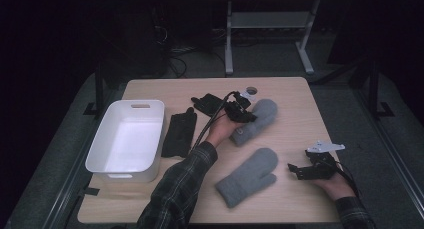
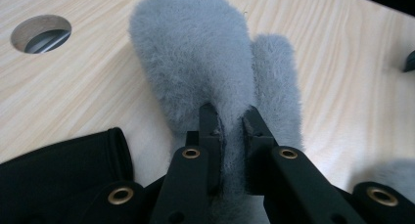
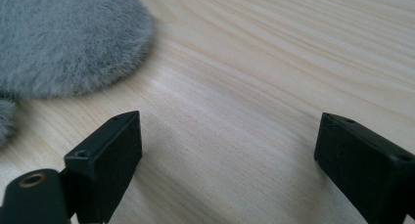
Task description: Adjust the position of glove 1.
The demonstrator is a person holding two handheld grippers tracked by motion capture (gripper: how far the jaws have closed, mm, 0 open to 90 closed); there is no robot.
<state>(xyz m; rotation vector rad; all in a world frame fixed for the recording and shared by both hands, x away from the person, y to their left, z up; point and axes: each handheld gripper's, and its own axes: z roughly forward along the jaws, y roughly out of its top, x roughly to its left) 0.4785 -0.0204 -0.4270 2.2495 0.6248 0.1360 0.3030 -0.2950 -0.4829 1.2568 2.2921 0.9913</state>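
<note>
Two fuzzy grey mittens lie on the wooden table (image 1: 295,114). The far mitten (image 1: 257,120) sits mid-table, and my left gripper (image 1: 240,111) is at its cuff end. In the left gripper view the jaws (image 2: 230,119) pinch a fold of that mitten (image 2: 195,53), so the gripper is shut on it. The near mitten (image 1: 248,176) lies flat toward the front edge. My right gripper (image 1: 300,171) rests to the right of it, open. Its jaws (image 3: 227,141) stand wide apart over bare wood, with the near mitten's tip (image 3: 63,38) ahead at the left.
A white bin (image 1: 127,139) stands at the left, its inside bare. One black glove (image 1: 179,134) lies beside it, another (image 1: 207,103) farther back, close to my left gripper (image 2: 58,170). A round cable hole (image 1: 251,91) is in the tabletop's far side.
</note>
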